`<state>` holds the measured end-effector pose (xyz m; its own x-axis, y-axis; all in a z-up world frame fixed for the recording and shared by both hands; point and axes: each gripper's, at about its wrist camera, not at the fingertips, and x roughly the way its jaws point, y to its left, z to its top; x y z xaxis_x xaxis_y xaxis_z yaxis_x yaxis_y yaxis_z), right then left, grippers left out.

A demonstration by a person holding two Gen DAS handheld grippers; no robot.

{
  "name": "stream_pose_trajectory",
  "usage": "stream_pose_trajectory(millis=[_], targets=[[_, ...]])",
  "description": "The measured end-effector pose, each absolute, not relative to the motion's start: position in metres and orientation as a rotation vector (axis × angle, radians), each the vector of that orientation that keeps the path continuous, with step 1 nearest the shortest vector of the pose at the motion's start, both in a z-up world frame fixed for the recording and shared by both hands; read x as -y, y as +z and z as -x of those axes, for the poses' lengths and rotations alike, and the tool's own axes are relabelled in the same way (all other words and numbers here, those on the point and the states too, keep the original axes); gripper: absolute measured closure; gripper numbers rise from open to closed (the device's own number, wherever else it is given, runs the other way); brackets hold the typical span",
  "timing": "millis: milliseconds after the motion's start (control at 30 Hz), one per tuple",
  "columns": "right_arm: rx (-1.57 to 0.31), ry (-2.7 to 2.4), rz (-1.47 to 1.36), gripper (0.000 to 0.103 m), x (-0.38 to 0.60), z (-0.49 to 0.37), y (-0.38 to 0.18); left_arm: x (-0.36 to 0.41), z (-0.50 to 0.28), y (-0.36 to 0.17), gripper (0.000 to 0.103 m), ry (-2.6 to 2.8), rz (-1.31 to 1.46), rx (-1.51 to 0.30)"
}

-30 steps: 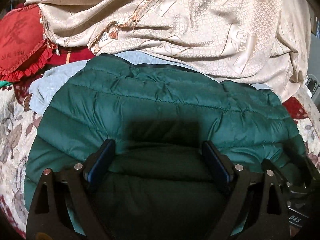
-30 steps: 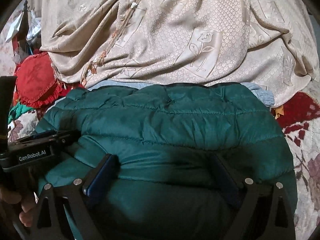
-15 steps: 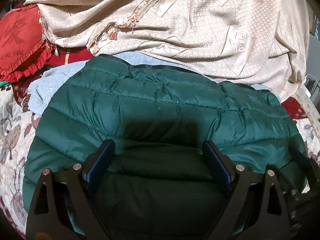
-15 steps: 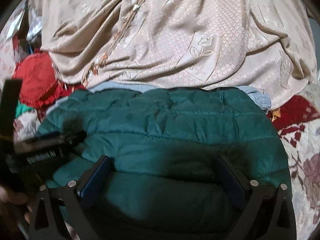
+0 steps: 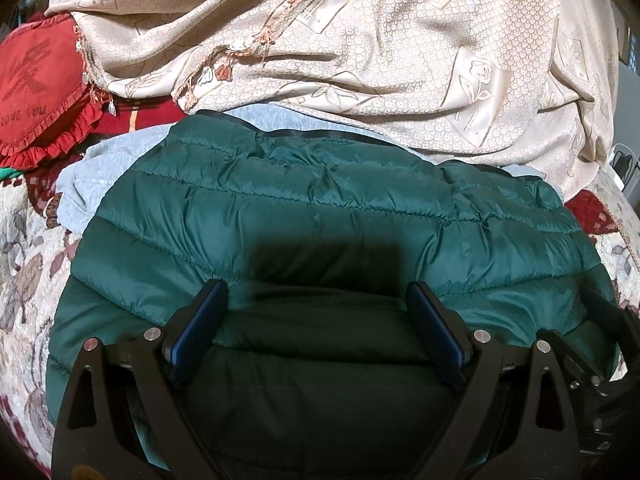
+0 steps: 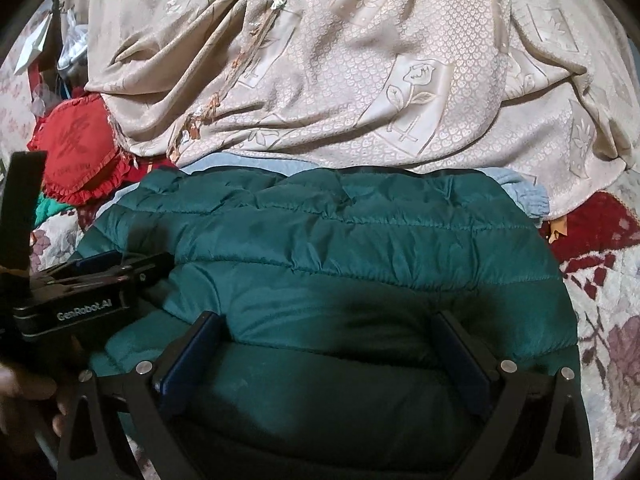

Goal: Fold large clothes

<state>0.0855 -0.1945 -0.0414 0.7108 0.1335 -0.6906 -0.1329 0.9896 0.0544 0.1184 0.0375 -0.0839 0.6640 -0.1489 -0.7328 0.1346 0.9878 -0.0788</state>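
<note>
A dark green quilted puffer jacket lies folded in a thick bundle on the floral bedspread; it also shows in the right wrist view. My left gripper is open, its blue-padded fingers wide apart just over the jacket's near part. My right gripper is open too, above the near part of the jacket. The left gripper's body shows at the left of the right wrist view, over the jacket's left edge.
A light blue garment lies under the jacket and sticks out at its left and far right. A big beige patterned cloth is heaped behind. A red frilled cushion sits at the far left. The floral bedspread surrounds the jacket.
Both grippers have shifted only slightly over the jacket and stay open. The jacket has not moved.
</note>
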Motion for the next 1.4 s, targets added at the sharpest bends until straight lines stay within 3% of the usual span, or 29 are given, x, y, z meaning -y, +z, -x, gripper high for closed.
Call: stream_pose_trajectory(millis=[433,633,800,1000,1133,1267,1400], targets=[[-0.68,-0.008,-0.046,0.0,0.292,-0.052,0.026,-0.039,-0.122,-0.083,0.009,-0.169,0.03,-0.849],[-0.751,0.044,-0.248,0.0,0.365,-0.097,-0.011,-0.053,-0.115,-0.06,0.009,-0.209,0.089,-0.796],[-0.844,0.144,-0.309,0.0,0.374,-0.131,-0.042,-0.096,-0.134,-0.03,0.009,-0.187,-0.036,-0.773],[-0.938,0.17,-0.31,0.0,0.378,-0.157,-0.073,-0.152,-0.182,-0.074,0.008,-0.252,-0.047,-0.992],[-0.958,0.223,-0.42,0.0,0.386,-0.165,-0.089,-0.172,-0.186,-0.088,0.0,-0.326,0.087,-1.009],[-0.942,0.26,-0.464,0.0,0.385,-0.17,-0.094,-0.197,-0.199,-0.111,0.0,-0.444,0.314,-1.072],[-0.938,0.301,-0.466,0.0,0.381,-0.181,-0.095,-0.198,-0.212,-0.113,0.0,-0.522,0.346,-1.09]])
